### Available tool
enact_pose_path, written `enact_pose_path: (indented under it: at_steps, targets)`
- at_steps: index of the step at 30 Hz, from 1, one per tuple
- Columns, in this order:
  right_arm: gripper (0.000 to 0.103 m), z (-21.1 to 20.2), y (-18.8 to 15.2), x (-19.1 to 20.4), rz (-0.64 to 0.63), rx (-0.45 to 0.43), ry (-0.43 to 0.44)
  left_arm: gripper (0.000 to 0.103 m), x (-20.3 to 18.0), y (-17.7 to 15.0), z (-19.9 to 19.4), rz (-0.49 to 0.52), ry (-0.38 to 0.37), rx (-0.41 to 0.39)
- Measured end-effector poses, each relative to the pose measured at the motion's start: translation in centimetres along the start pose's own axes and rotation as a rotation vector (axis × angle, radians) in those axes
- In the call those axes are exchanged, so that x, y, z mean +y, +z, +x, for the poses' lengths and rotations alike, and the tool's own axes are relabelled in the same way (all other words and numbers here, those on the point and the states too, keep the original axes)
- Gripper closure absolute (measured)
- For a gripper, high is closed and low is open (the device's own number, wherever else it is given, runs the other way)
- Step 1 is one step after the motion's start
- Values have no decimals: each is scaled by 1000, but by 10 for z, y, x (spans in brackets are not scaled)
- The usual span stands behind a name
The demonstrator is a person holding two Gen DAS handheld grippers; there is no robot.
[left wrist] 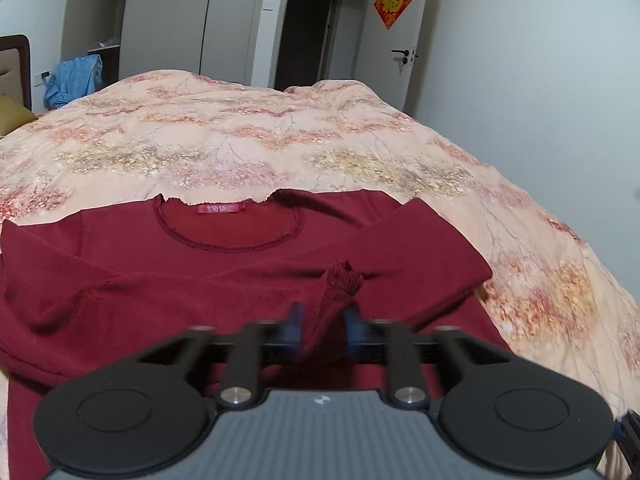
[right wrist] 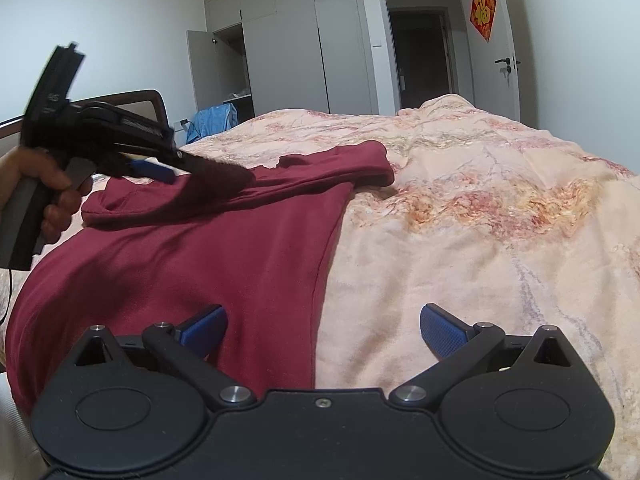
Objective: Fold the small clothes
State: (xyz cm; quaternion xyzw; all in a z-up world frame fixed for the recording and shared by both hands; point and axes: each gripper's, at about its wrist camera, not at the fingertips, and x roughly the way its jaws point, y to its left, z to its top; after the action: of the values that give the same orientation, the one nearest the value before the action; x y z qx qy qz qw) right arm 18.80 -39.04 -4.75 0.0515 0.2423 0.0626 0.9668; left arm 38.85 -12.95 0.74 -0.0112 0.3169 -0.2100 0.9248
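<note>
1. Our left gripper (left wrist: 322, 320) is closed on the cuff (left wrist: 340, 280) of a sleeve, lifting it over the chest of the dark red shirt (left wrist: 140, 280).
2. The shirt lies flat on the floral bedspread (left wrist: 320, 128), collar away from us.
3. Our right gripper (right wrist: 322, 330) stands wide open with nothing in it, straddling the shirt's right side edge (right wrist: 324, 280).
4. Beyond the bed stand a wardrobe (right wrist: 296, 40) and a door (right wrist: 496, 48).

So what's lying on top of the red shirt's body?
A sleeve is folded across the red shirt, its cuff pinched by the left gripper. The quilt lies underneath; the shirt hides that part.
</note>
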Motion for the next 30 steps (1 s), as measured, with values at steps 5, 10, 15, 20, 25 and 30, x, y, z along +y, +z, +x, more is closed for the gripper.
enact_pose_path:
  at_steps: [5,10,15,20,25,30]
  targets:
    - [1,0,1,2,-1,4,-8,29,9,-1,-26,10,4,-14]
    - [0,0,5,7,-17,8,-22,13,32,-12,-60,16,79,-43]
    - [1,6,20,16,-79,-7,6,12,79,-31,-87,46,256,13]
    - [1,34,59,30,-134,-23,101,13,143,-52,-104,24,414,69]
    - [2,86,115,62,-129,-11,251,18,181,-57,-105,89,500,47]
    - [14,151,169,127,-191,19,436,19,192,-49,-84,199,477,-9]
